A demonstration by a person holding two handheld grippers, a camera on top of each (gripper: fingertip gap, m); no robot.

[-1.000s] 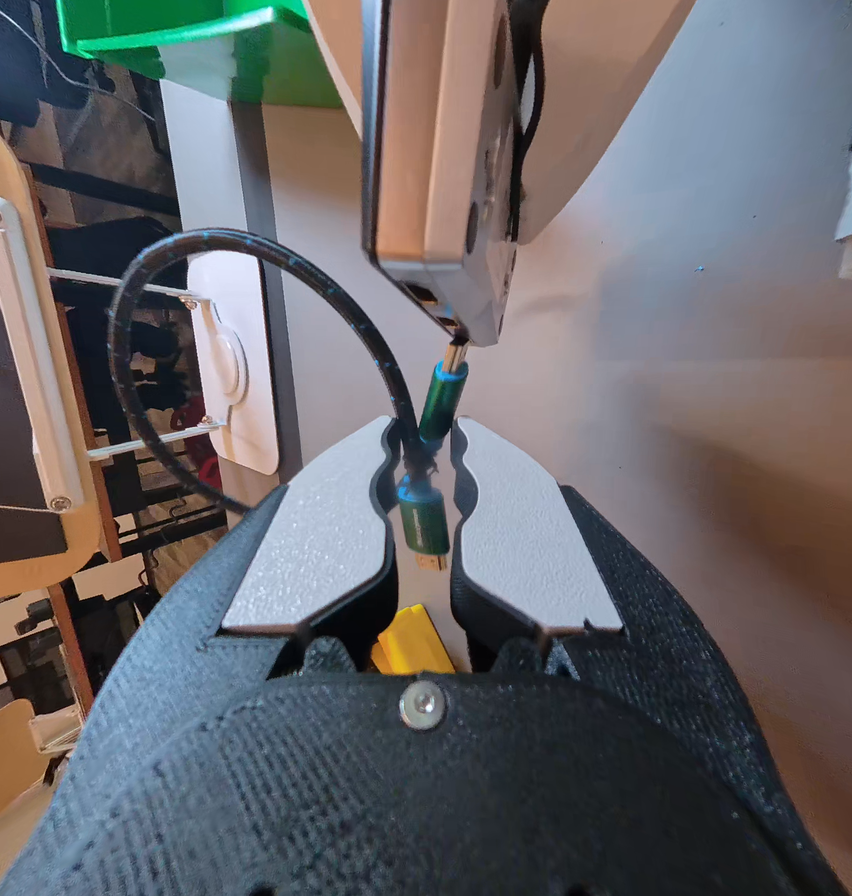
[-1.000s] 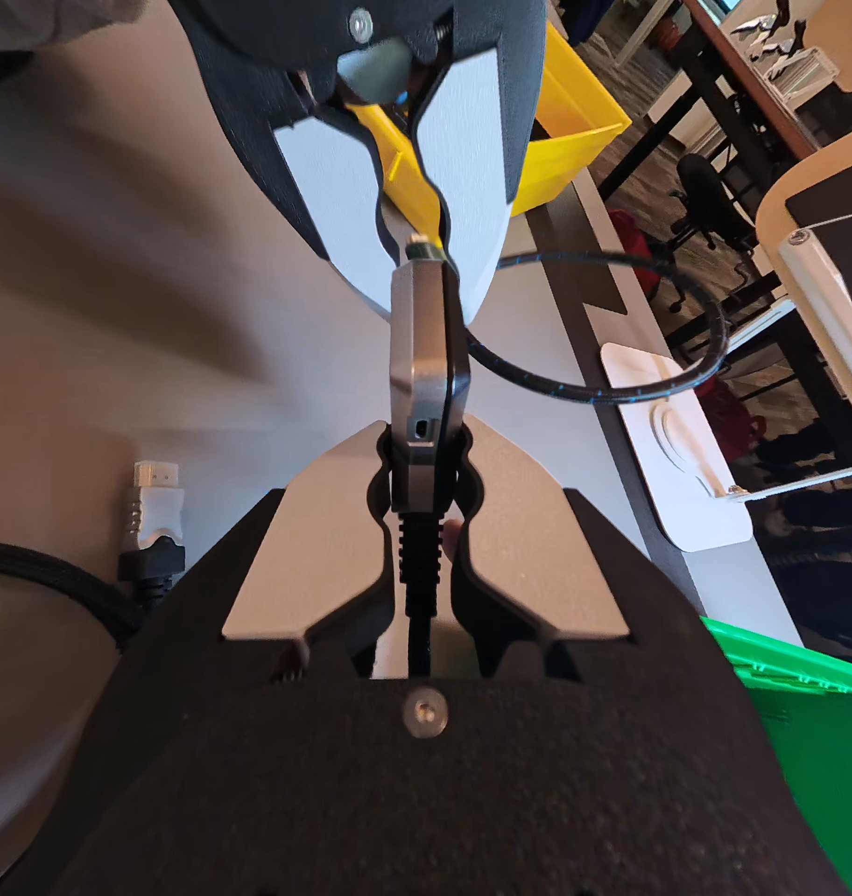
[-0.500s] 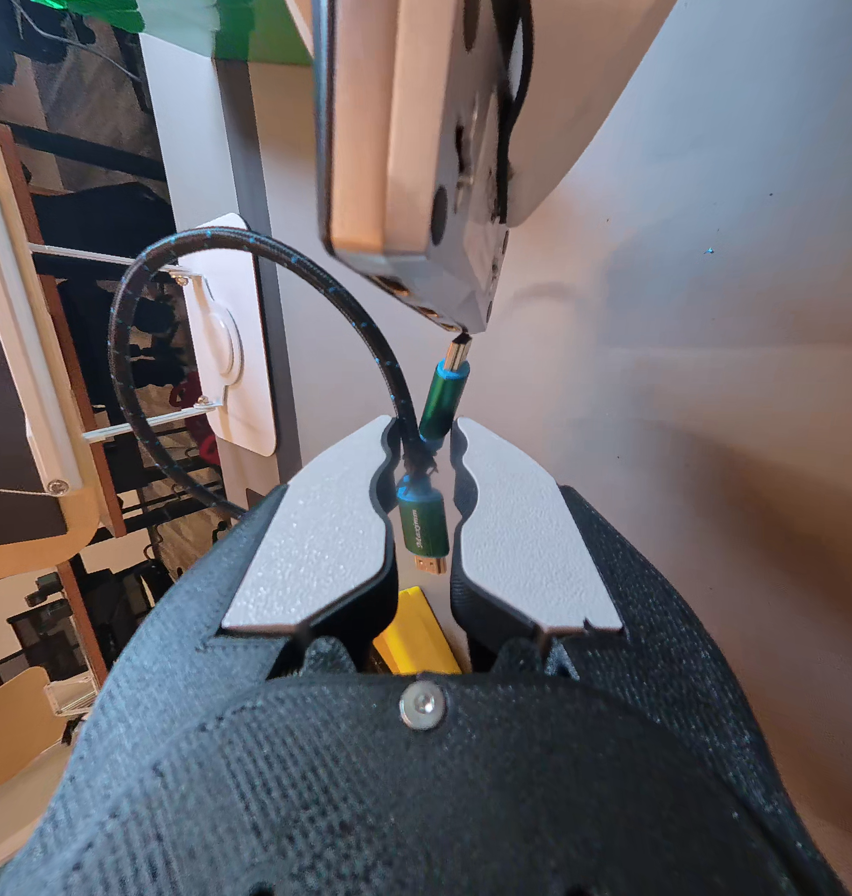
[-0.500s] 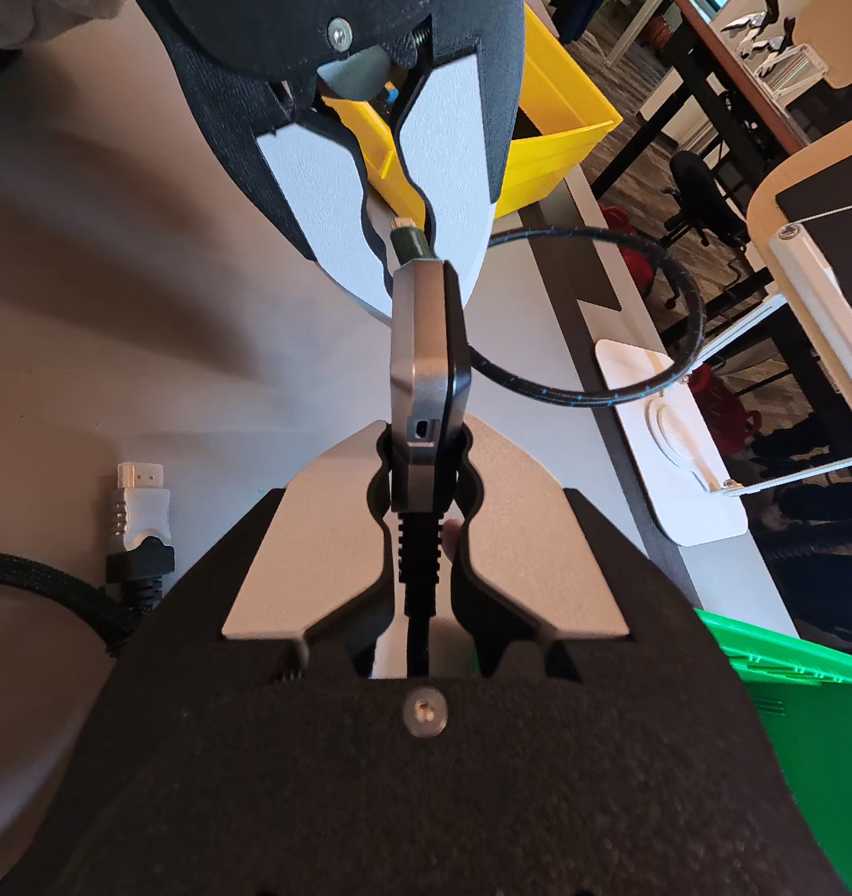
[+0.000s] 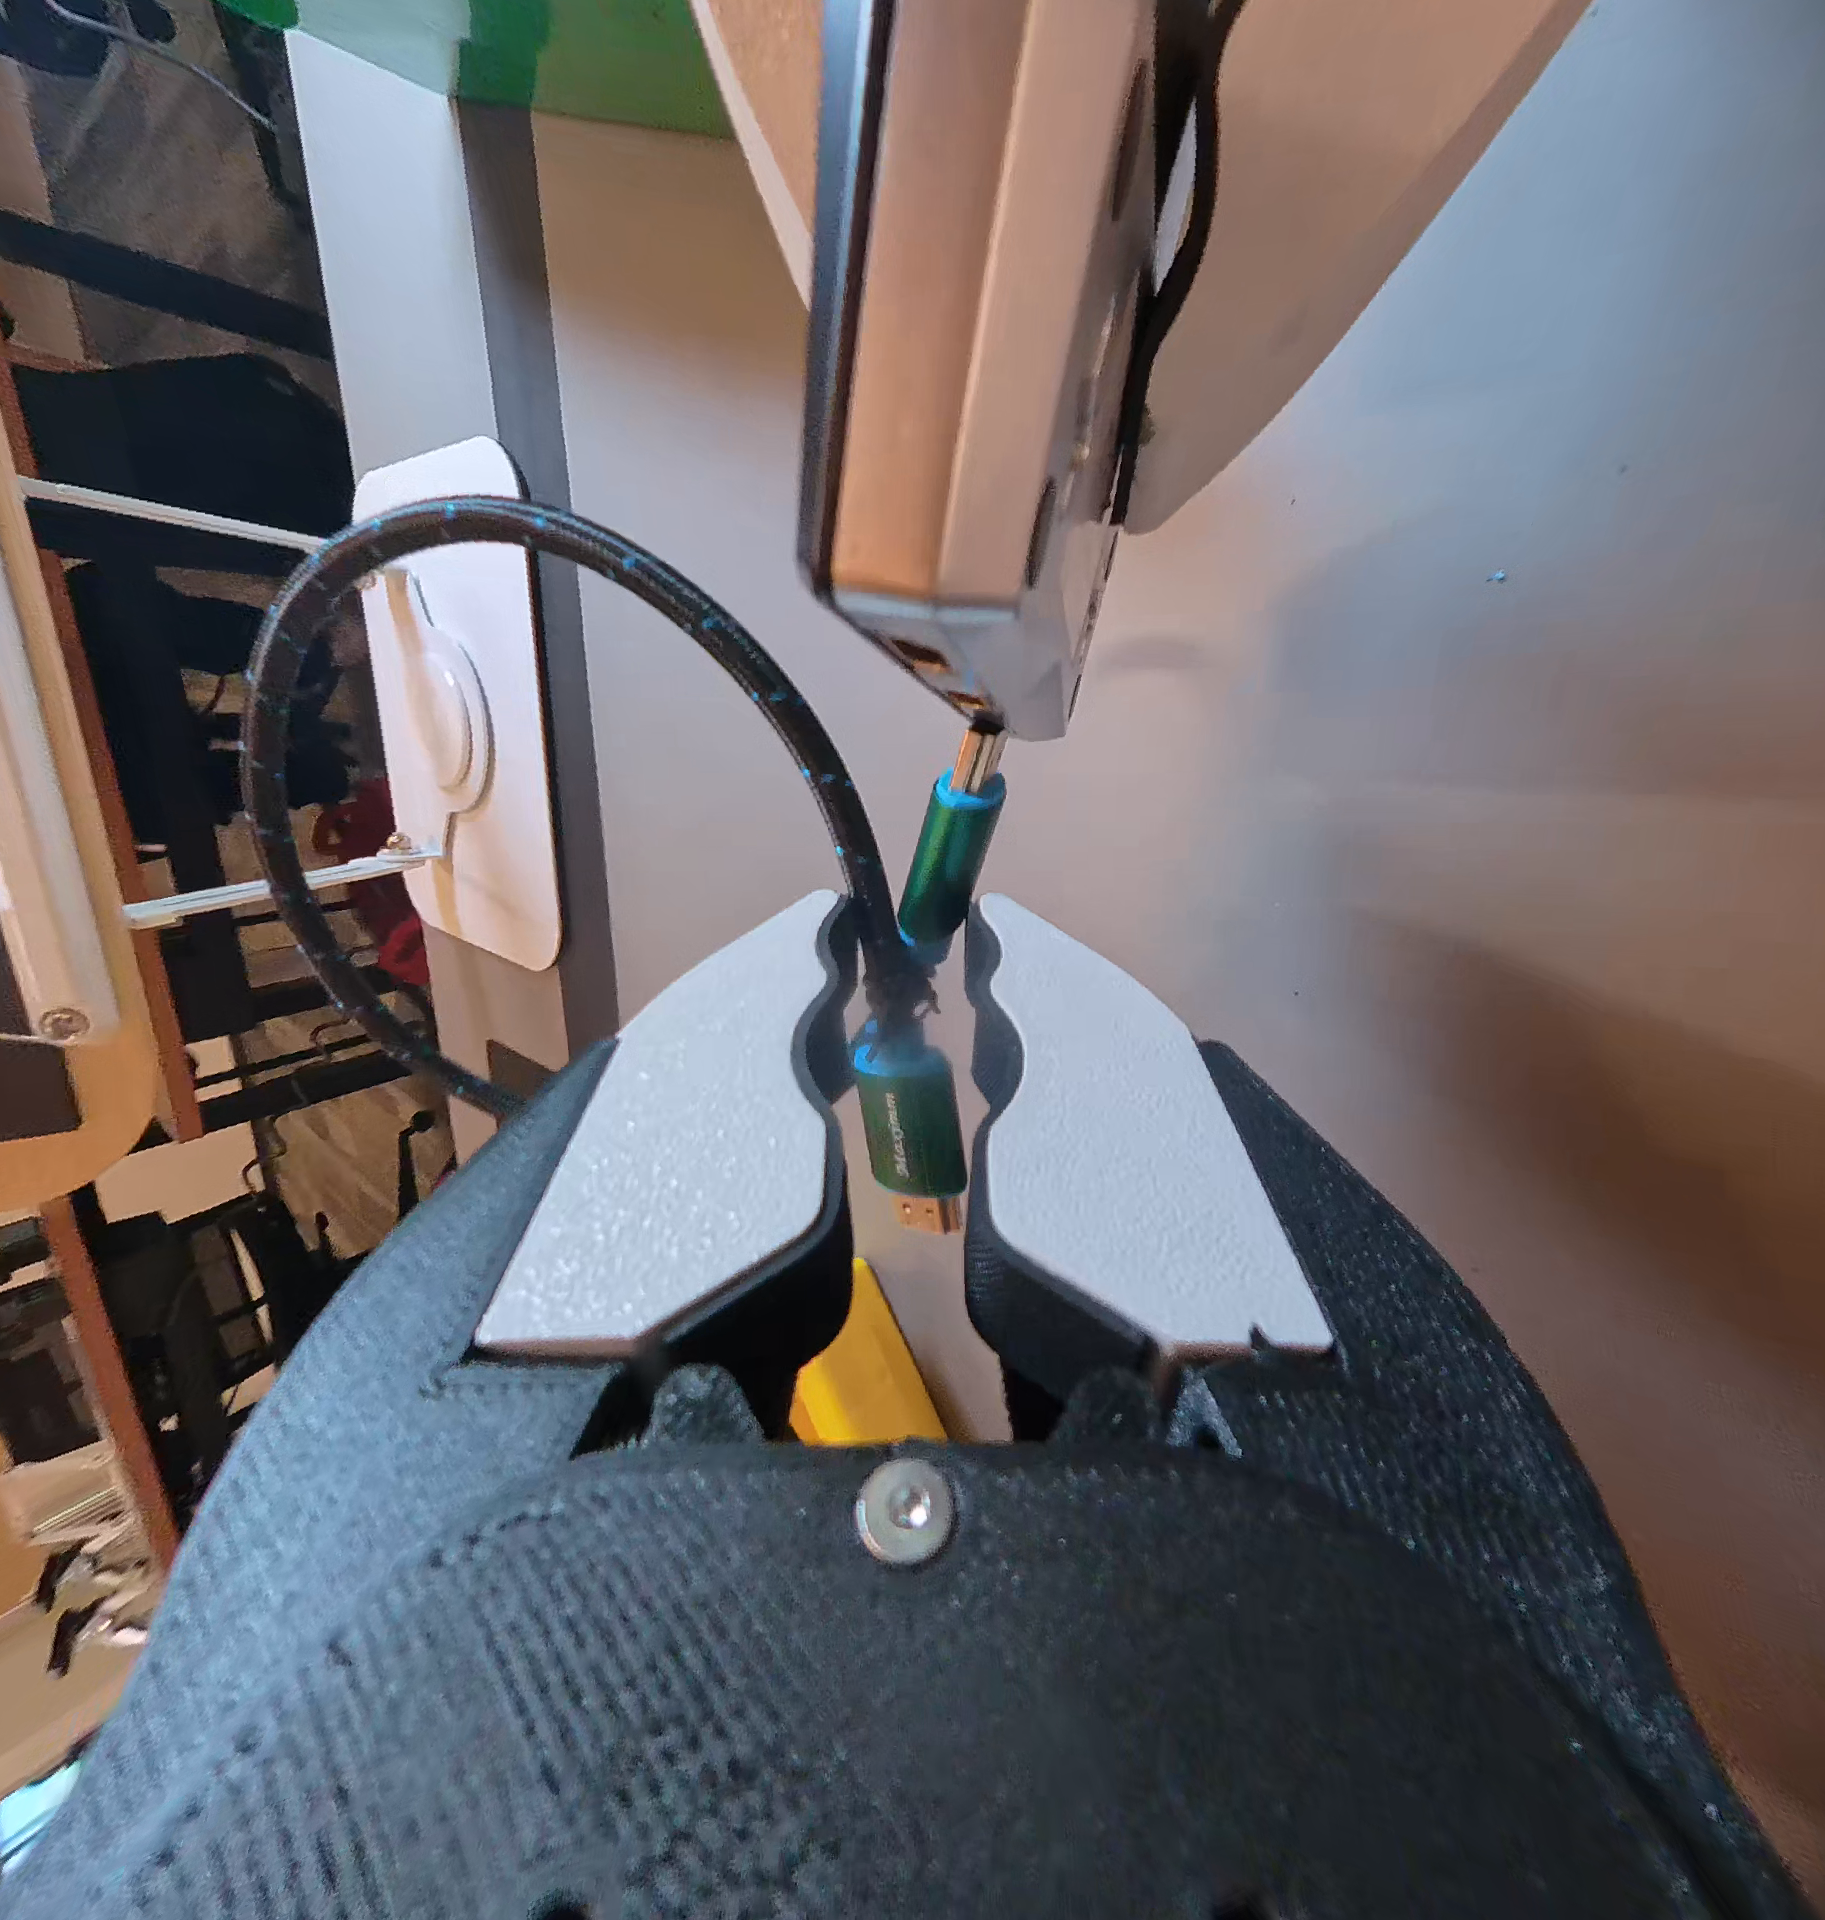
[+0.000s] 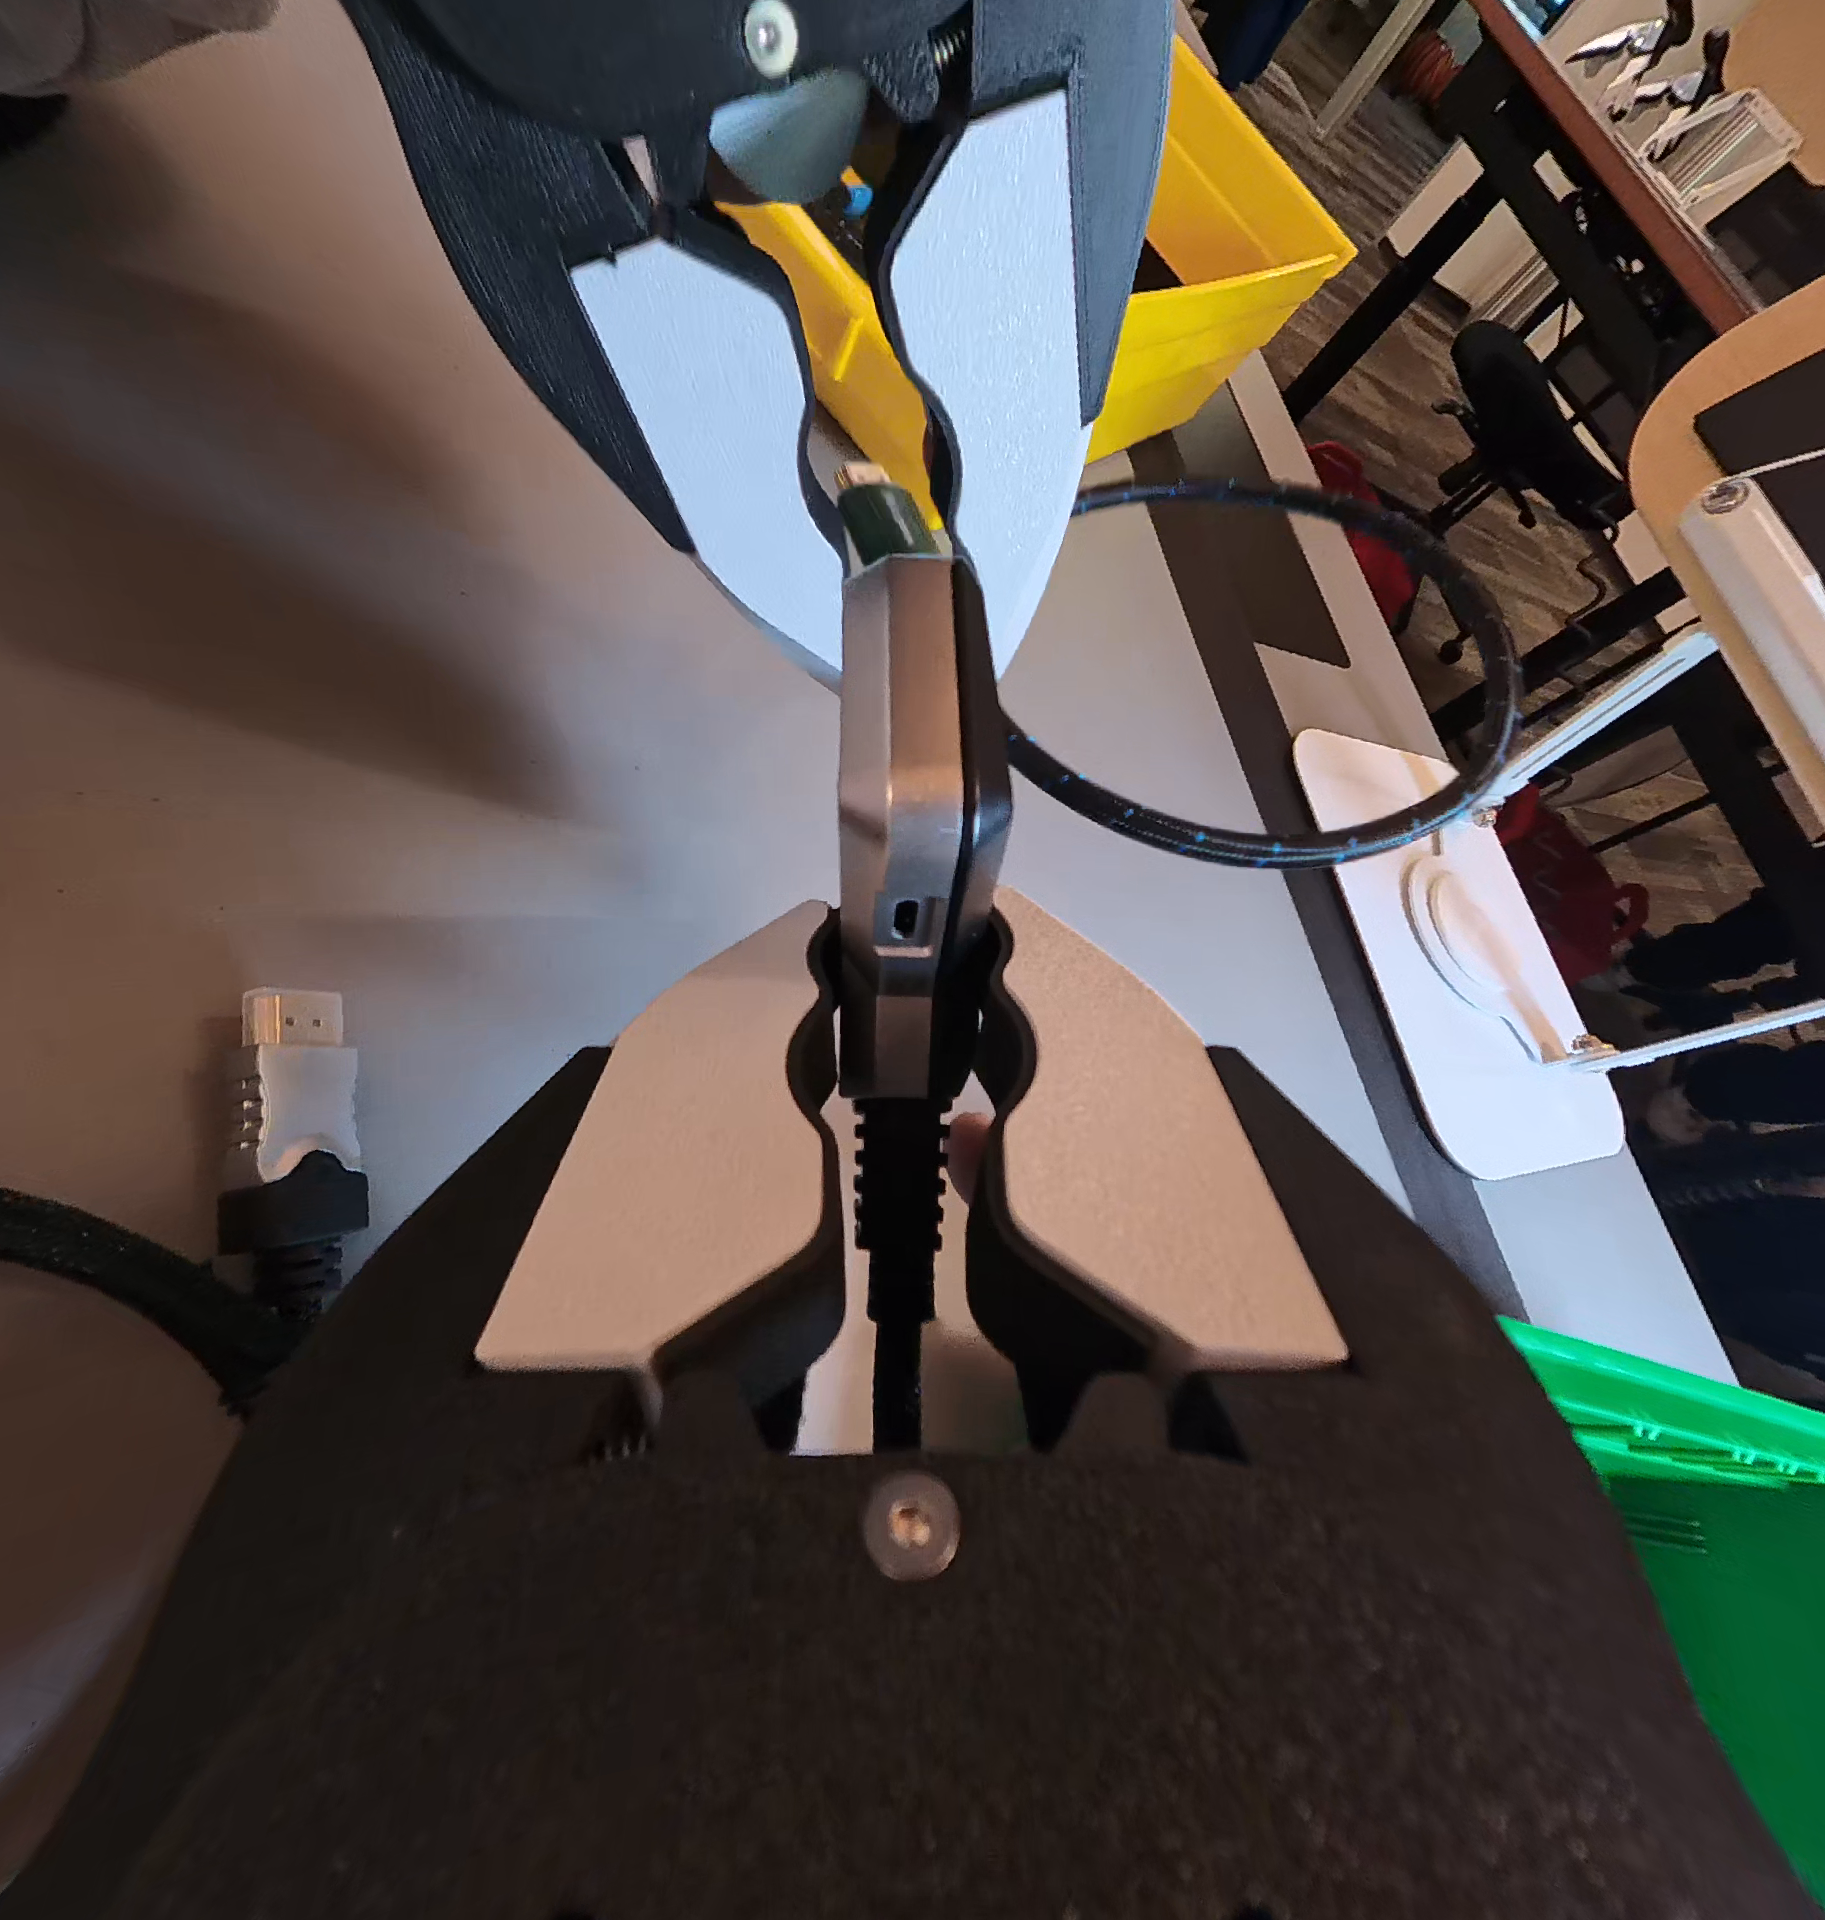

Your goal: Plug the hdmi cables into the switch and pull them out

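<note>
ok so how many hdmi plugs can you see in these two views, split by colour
Green plugs: 2, one with its tip at the switch, one between the left gripper fingers, both on one braided cable
White plugs: 1, lying on the table
Total: 3

switch [image 5: 949, 343] just ahead of the plug [image 5: 958, 831], spare plug [image 6: 290, 1081] on the table [image 6: 316, 790] at left
</note>
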